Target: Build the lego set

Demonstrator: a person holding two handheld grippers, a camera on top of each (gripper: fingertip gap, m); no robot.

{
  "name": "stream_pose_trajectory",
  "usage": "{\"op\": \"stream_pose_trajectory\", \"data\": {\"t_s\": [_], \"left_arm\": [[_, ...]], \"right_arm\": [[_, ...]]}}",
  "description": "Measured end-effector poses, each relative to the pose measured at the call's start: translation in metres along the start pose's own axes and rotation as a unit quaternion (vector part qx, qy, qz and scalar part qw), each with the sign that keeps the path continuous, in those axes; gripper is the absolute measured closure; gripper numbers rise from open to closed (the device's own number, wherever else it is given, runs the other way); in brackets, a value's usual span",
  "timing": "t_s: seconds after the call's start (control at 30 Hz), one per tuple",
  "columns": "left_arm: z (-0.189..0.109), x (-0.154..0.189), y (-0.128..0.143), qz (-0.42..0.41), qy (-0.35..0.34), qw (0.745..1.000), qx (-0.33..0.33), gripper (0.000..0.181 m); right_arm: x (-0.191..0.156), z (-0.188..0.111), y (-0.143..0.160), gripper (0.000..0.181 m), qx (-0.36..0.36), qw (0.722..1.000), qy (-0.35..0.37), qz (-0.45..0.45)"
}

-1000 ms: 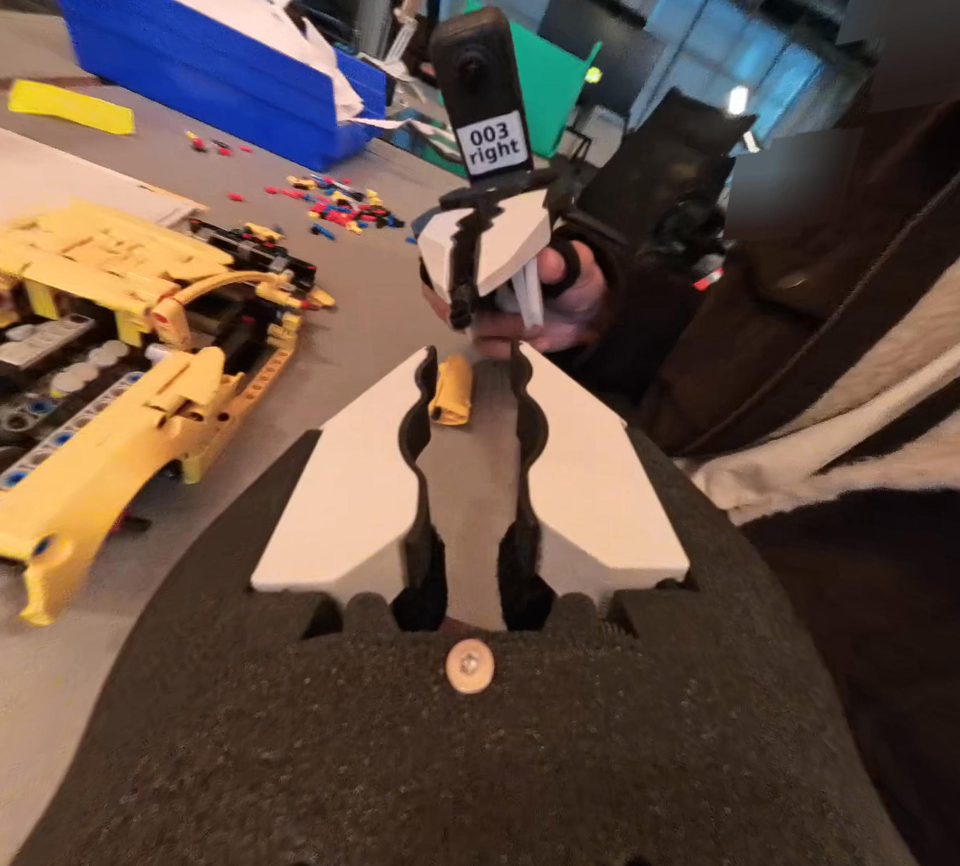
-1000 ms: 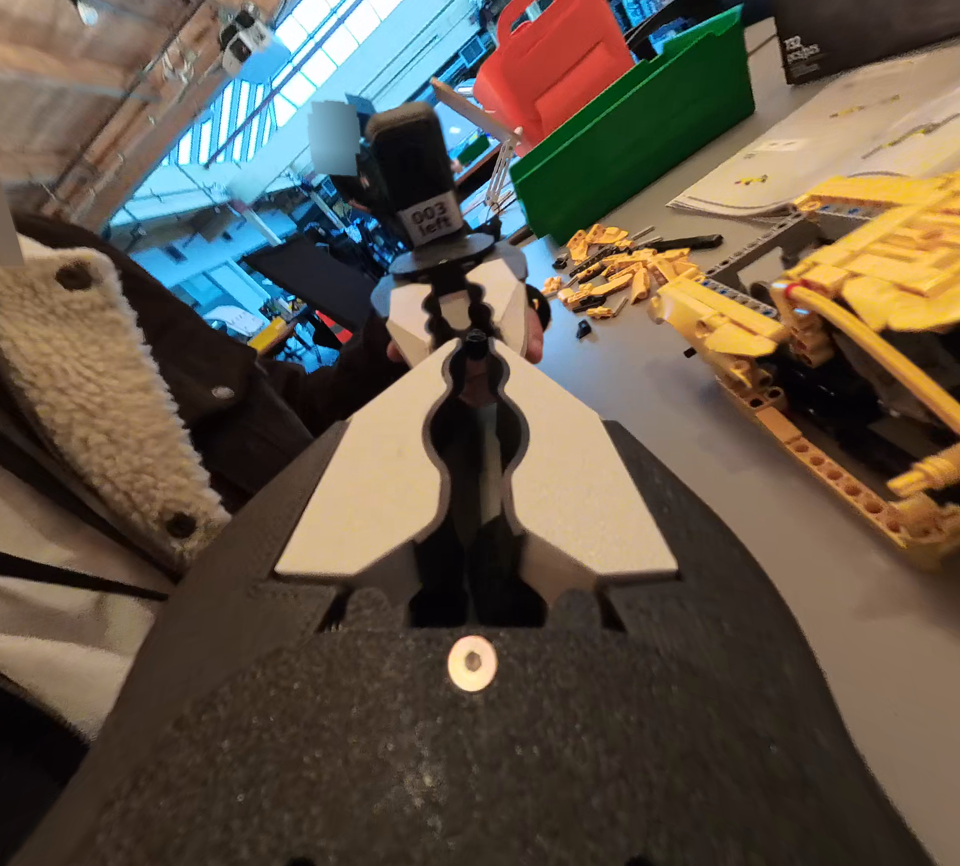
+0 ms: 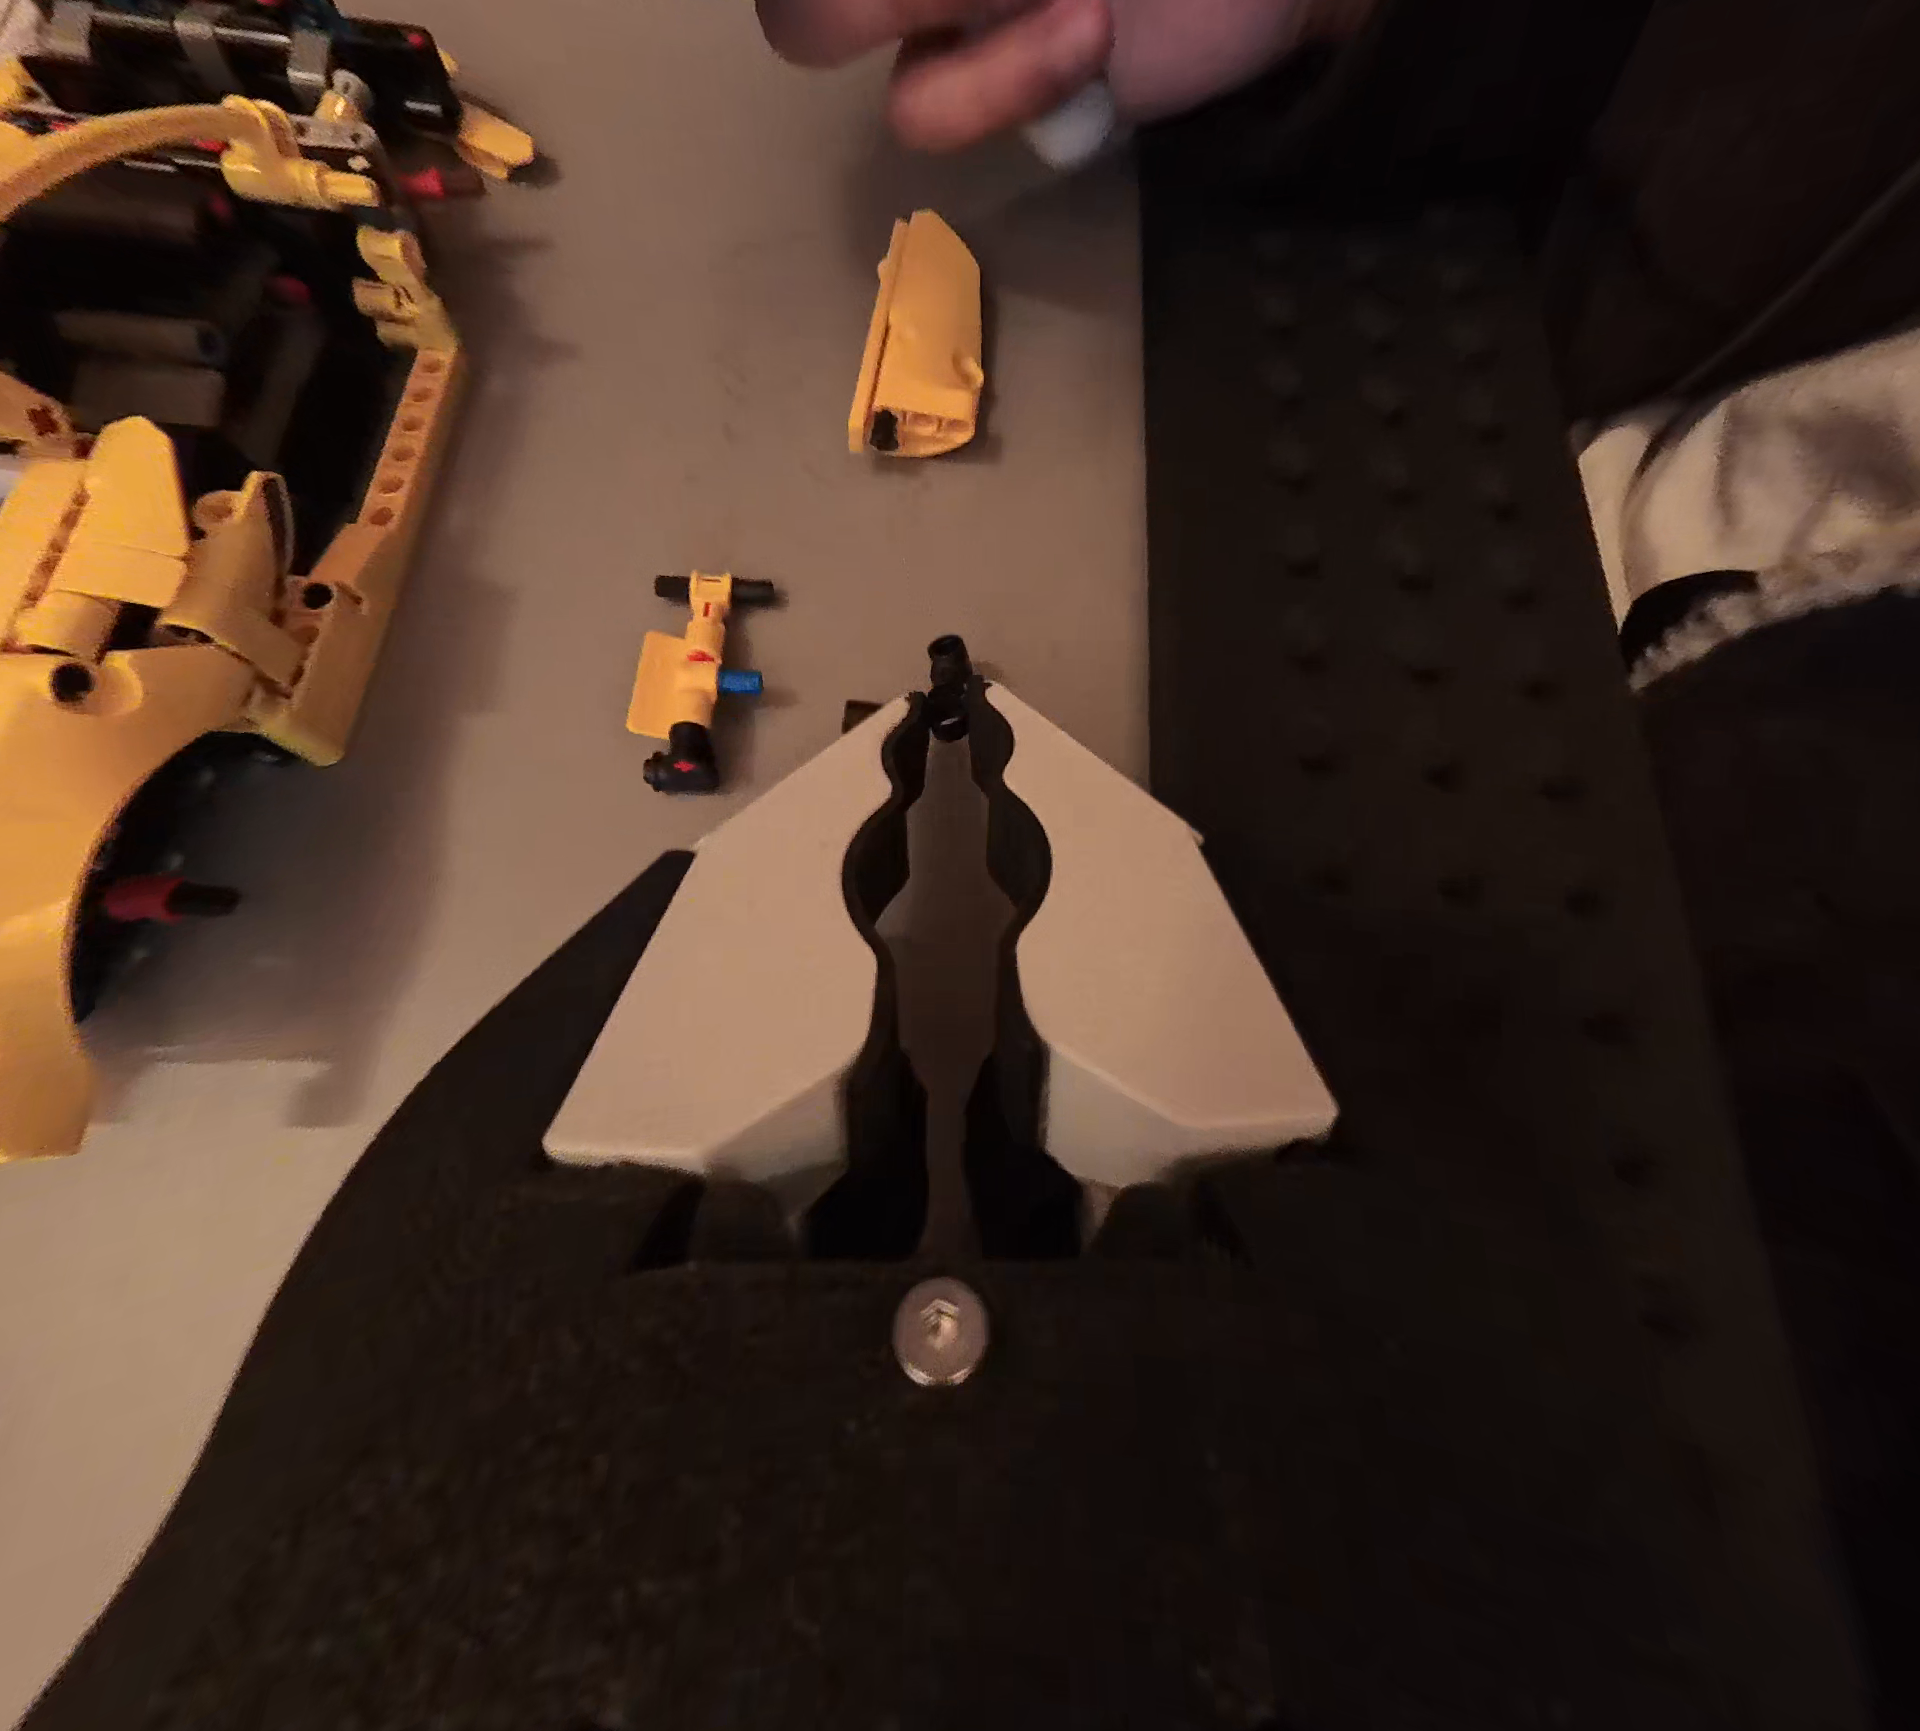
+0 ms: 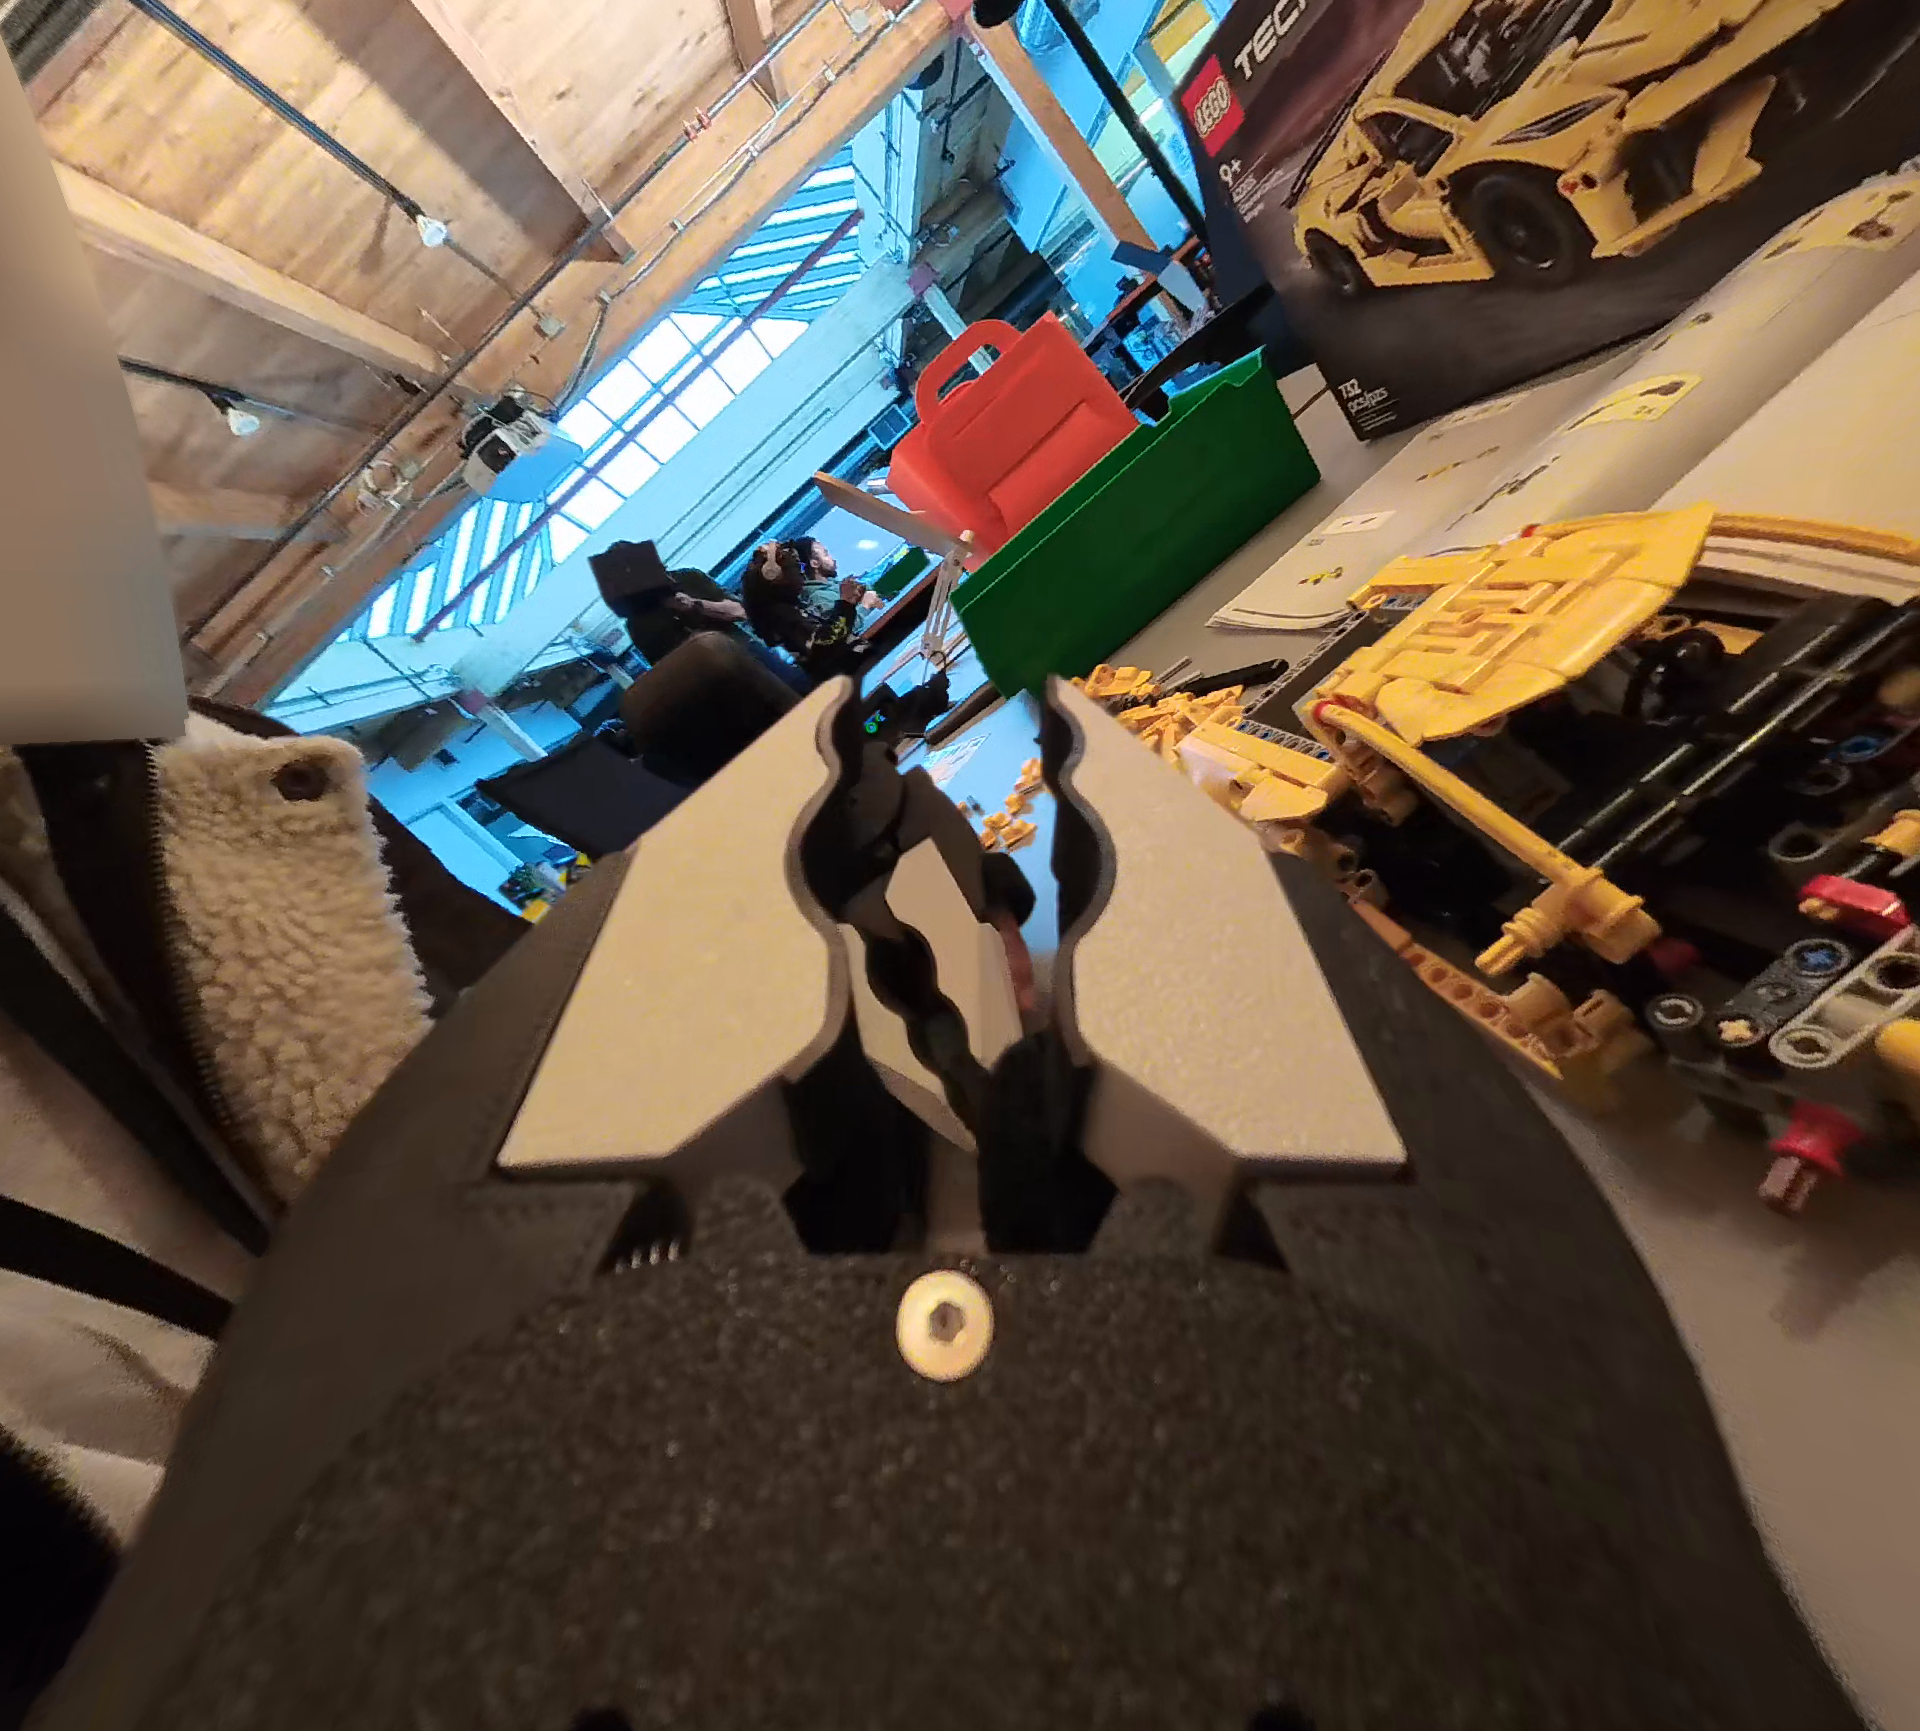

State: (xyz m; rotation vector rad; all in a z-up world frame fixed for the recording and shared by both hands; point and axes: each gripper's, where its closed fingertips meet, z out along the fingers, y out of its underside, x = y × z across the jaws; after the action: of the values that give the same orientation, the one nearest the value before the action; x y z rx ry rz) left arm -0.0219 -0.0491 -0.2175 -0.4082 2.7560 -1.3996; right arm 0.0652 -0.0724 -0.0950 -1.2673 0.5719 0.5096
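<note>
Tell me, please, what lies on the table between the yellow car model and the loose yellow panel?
In the left wrist view, bare grey table separates the car model from the yellow panel.

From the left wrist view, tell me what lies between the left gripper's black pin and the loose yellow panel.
Nothing visible. The left gripper pinches a small black pin at its tips, and only bare grey table separates it from the yellow panel ahead. The small yellow sub-assembly lies off to the left, clear of that line.
</note>
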Motion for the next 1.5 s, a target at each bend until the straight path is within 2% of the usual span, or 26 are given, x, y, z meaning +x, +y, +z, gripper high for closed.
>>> {"op": "stream_pose_trajectory", "data": {"t_s": [0.33,0.6,0.67,0.83,0.9,1.13,1.4,1.5], "left_arm": [[0.004,-0.007,0.011,0.022,-0.028,0.999,-0.034,0.173],[0.004,-0.006,0.010,0.029,-0.029,0.999,-0.034,0.174],[0.002,-0.007,0.007,0.027,-0.030,0.999,-0.022,0.170],[-0.019,-0.016,-0.016,-0.008,-0.033,0.998,0.060,0.169],[-0.024,-0.020,-0.016,-0.015,-0.037,0.997,0.067,0.169],[-0.011,-0.023,0.007,0.009,-0.055,0.998,0.000,0.169],[-0.008,-0.019,0.014,0.015,-0.050,0.998,-0.024,0.170],[-0.007,-0.019,0.017,0.017,-0.050,0.998,-0.033,0.175]], "right_arm": [[0.005,0.000,0.004,0.150,-0.010,1.000,0.013,0.000],[0.008,0.001,0.006,0.150,-0.015,1.000,0.015,0.010],[0.009,0.000,0.005,0.151,-0.012,1.000,0.019,0.005],[0.012,-0.003,0.001,0.151,-0.003,1.000,0.024,0.009],[0.013,-0.003,0.000,0.151,-0.001,1.000,0.024,0.012],[0.012,-0.001,0.005,0.151,-0.012,1.000,0.018,0.021],[0.011,-0.001,0.006,0.151,-0.015,0.999,0.020,0.021],[0.013,-0.003,0.003,0.151,-0.011,0.999,0.040,-0.001]]}}
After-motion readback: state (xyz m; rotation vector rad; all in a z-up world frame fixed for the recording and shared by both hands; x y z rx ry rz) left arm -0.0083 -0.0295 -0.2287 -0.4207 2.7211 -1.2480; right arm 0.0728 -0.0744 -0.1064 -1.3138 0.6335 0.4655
